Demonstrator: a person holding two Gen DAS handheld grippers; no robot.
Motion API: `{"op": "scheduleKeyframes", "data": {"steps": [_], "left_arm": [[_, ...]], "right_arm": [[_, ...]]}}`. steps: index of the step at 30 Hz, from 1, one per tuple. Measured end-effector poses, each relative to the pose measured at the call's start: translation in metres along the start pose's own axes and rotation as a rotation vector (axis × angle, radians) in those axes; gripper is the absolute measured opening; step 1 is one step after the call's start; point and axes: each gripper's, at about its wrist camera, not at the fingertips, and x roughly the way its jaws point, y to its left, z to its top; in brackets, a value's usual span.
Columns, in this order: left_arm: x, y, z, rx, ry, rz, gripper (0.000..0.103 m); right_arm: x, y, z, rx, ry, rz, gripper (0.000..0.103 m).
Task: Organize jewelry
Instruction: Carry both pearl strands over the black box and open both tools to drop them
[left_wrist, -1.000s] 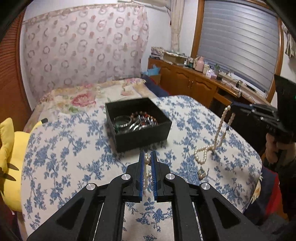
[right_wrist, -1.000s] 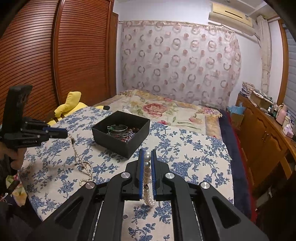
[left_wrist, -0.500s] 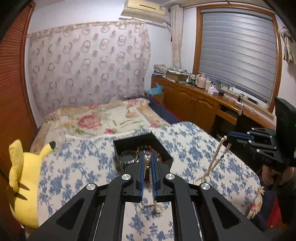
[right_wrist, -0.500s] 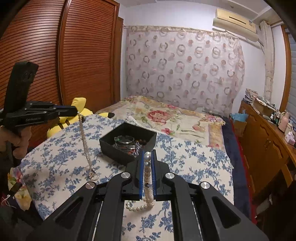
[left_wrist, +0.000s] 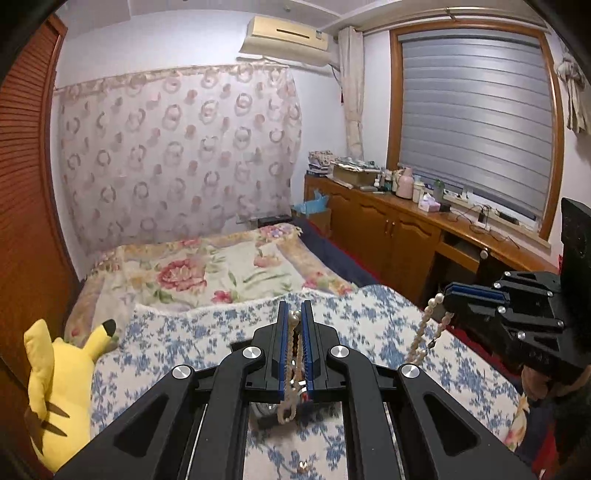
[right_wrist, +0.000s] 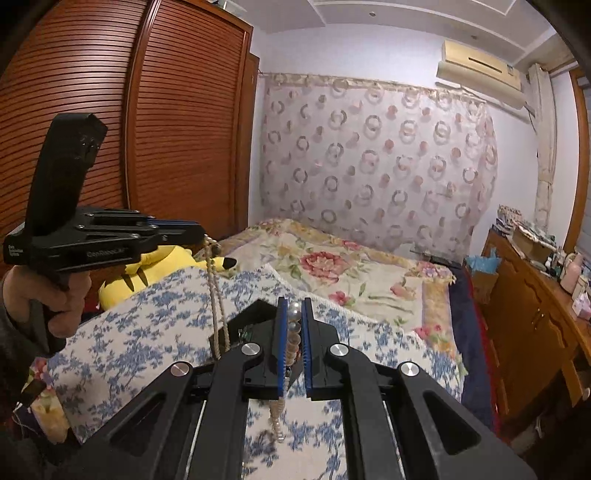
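Observation:
My left gripper (left_wrist: 294, 317) is shut on one end of a white pearl necklace (left_wrist: 291, 369), whose strand hangs down between the fingers. My right gripper (right_wrist: 294, 312) is shut on the other end of the pearl necklace (right_wrist: 277, 413). Each gripper shows in the other's view, the right gripper (left_wrist: 448, 291) with pearls (left_wrist: 424, 332) dangling and the left gripper (right_wrist: 201, 232) with a strand (right_wrist: 216, 306) hanging. Both are raised well above the table. The black jewelry box (right_wrist: 251, 321) sits below, mostly hidden behind the fingers; bracelets (left_wrist: 266, 408) glint under the left gripper.
The table has a blue floral cloth (left_wrist: 369, 325). A yellow plush toy (left_wrist: 59, 380) lies at its left edge. A small gold item (left_wrist: 303, 467) lies on the cloth near me. A flowered bed (left_wrist: 221, 269) is behind, and wooden cabinets (left_wrist: 406, 236) stand at the right.
Both grippers have risen higher with the necklace ends, lifting the strand off the table. The box has dropped out of sight under the fingers.

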Motion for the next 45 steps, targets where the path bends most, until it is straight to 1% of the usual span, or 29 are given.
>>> {"op": "scheduleKeyframes", "data": {"steps": [7,11,13,16,25,29,33,35,36,37,41,42,43,44,45], "left_arm": [[0.017,0.011,0.030,-0.008,-0.022,0.033,0.006],[0.036,0.021,0.040,-0.026,-0.010,0.040,0.006],[0.048,0.026,0.038,-0.039,0.012,0.039,0.006],[0.066,0.032,0.028,-0.054,0.051,0.037,0.006],[0.109,0.046,-0.026,-0.089,0.165,0.041,0.006],[0.116,0.053,-0.041,-0.103,0.198,0.038,0.007],[0.116,0.058,-0.052,-0.114,0.206,0.042,0.008],[0.114,0.061,-0.057,-0.117,0.210,0.052,0.011],[0.113,0.062,-0.058,-0.117,0.209,0.054,0.015],[0.111,0.063,-0.060,-0.118,0.207,0.056,0.018],[0.102,0.066,-0.069,-0.116,0.201,0.070,0.019],[0.101,0.066,-0.070,-0.115,0.200,0.074,0.022],[0.099,0.067,-0.071,-0.116,0.197,0.078,0.031],[0.097,0.068,-0.072,-0.118,0.193,0.084,0.036],[0.096,0.069,-0.072,-0.120,0.190,0.087,0.039]], "right_arm": [[0.019,-0.005,0.028,-0.004,-0.010,-0.005,0.008],[0.030,-0.006,0.041,-0.018,-0.012,-0.016,0.008],[0.035,-0.007,0.047,-0.022,-0.013,-0.023,0.008],[0.041,-0.012,0.055,-0.023,-0.017,-0.032,0.008],[0.063,-0.013,0.079,-0.034,-0.021,-0.043,0.008],[0.081,-0.007,0.077,-0.044,0.006,-0.038,0.008],[0.101,-0.002,0.067,-0.044,0.045,-0.032,0.008],[0.112,0.002,0.060,-0.048,0.067,-0.030,0.008],[0.118,0.003,0.056,-0.048,0.078,-0.028,0.008],[0.120,0.005,0.054,-0.047,0.084,-0.025,0.008],[0.127,0.009,0.049,-0.036,0.100,-0.002,0.008],[0.128,0.011,0.048,-0.037,0.102,0.002,0.008],[0.129,0.013,0.047,-0.039,0.107,0.008,0.008],[0.130,0.014,0.046,-0.041,0.113,0.013,0.008],[0.132,0.017,0.044,-0.049,0.120,0.011,0.008]]}}
